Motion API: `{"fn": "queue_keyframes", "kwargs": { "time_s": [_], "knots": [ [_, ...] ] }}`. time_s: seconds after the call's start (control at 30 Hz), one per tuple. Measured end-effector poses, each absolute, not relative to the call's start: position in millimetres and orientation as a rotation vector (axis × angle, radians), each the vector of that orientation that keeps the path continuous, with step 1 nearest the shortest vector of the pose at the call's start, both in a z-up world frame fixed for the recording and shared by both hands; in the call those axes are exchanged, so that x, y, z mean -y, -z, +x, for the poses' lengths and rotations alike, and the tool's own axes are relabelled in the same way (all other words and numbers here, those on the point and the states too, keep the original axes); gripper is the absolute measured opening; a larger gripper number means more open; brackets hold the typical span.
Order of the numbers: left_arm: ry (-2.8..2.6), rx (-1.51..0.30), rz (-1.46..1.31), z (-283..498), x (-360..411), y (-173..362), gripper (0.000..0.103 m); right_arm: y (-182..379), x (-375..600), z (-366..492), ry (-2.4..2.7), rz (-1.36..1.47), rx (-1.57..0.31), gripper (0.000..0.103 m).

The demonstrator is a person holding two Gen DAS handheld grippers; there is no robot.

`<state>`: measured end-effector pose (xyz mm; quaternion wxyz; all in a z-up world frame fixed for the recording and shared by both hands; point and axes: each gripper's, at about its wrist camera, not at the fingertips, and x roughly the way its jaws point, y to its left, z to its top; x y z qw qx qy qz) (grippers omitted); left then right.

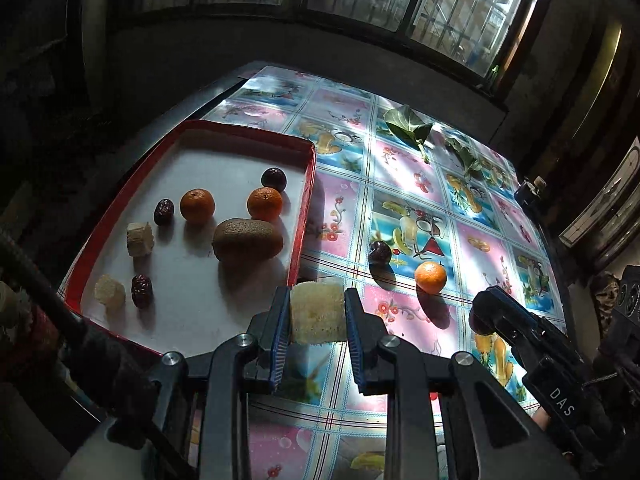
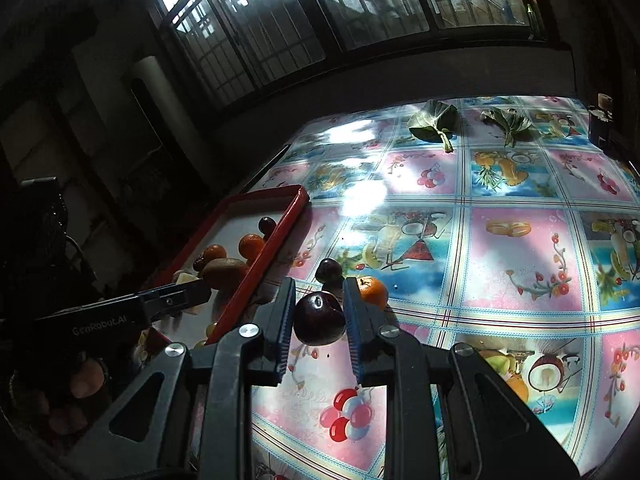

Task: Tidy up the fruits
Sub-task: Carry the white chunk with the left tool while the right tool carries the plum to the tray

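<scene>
Far left, inside red tray [image 1: 304, 184]: pale chunk [image 1: 140, 238], two wrinkled dates [image 1: 164, 212], two oranges [image 1: 197, 205], dark plum [image 1: 274, 179], and kiwi [image 1: 247, 239] lying with long axis across the tray, toward its right wall. Just past the tray's near corner, left gripper [image 1: 318, 314] pinching a pale fruit chunk [image 1: 318, 312], cut face up. On patterned tablecloth [image 1: 500, 248] to the right: loose plum [image 1: 380, 252] beside loose orange [image 1: 430, 277]. Farther right, right gripper [image 2: 319, 318] clamped on dark plum [image 2: 319, 319], stem dimple facing the camera, above the cloth.
</scene>
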<state>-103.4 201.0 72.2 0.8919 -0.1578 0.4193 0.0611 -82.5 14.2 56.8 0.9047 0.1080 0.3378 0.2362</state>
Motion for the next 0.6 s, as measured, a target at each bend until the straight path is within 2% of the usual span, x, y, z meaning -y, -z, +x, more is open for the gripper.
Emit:
{"fn": "queue_keyframes", "kwargs": {
  "time_s": [0.6],
  "knots": [
    [-0.321,-0.877,-0.350,-132.7,-262.9,-59.6,0.025,-52.2,-84.1,-92.7,-0.596,0.162,-0.775,0.026]
  ]
}}
